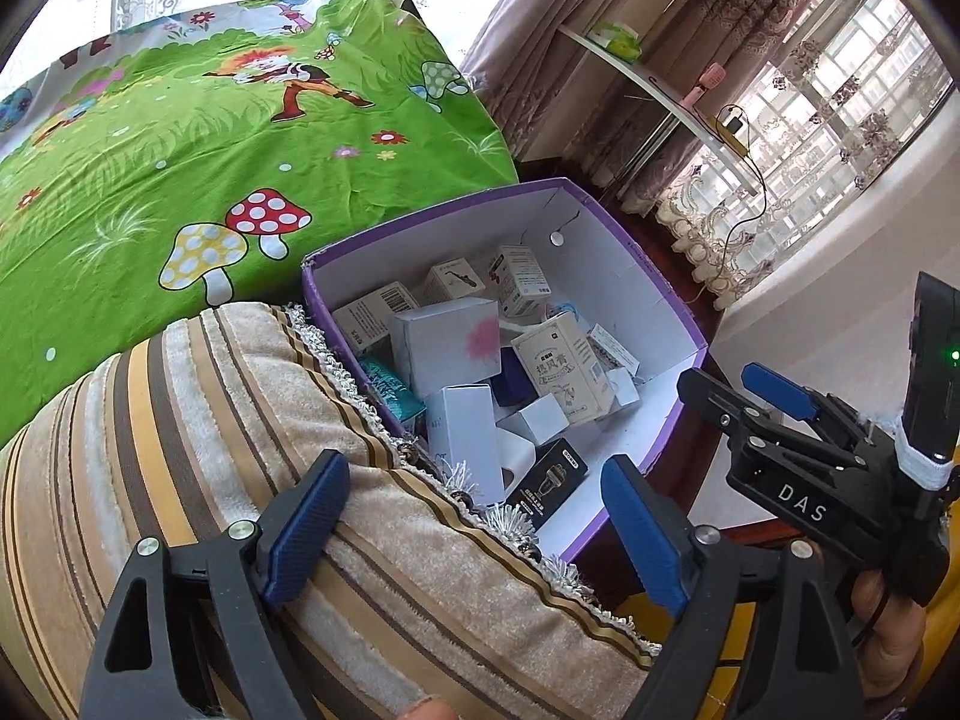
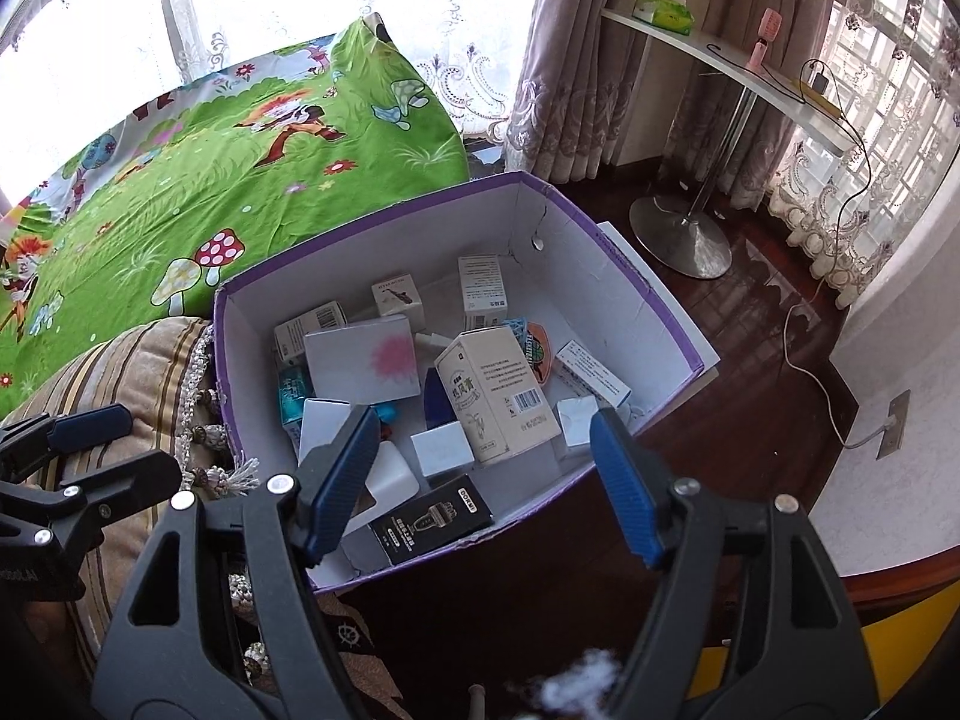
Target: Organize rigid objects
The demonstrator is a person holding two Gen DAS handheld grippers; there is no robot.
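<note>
Container: purple box point(image 2: 612, 276), open-topped, white inside, resting beside a striped cushion point(image 1: 180, 420) and a green cartoon sheet point(image 1: 180, 138).
Contents: loose small cartons, piled unsorted; among them a tall beige carton point(image 2: 498, 396), a white carton with pink print point(image 2: 363, 360), a black carton point(image 2: 432, 516) at the near wall.
Left gripper point(image 1: 477, 531): fingers apart, empty; hovering over the cushion, at the near-left corner of the box.
Right gripper point(image 2: 477, 483): fingers apart, empty; hovering above the near wall of the box, black carton showing between its fingertips.
Key relation: black carton directly ahead of and below the right gripper, near; long axis slanted across the finger gap, from near left to far right.
Nearer hand: right, by judgement; left stands off to the side over the cushion.
Next move, judged: descend and turn the wrist so the pads close across the carton's short width.
Risk: neighbouring white cartons touching it, likely to shift.
</note>
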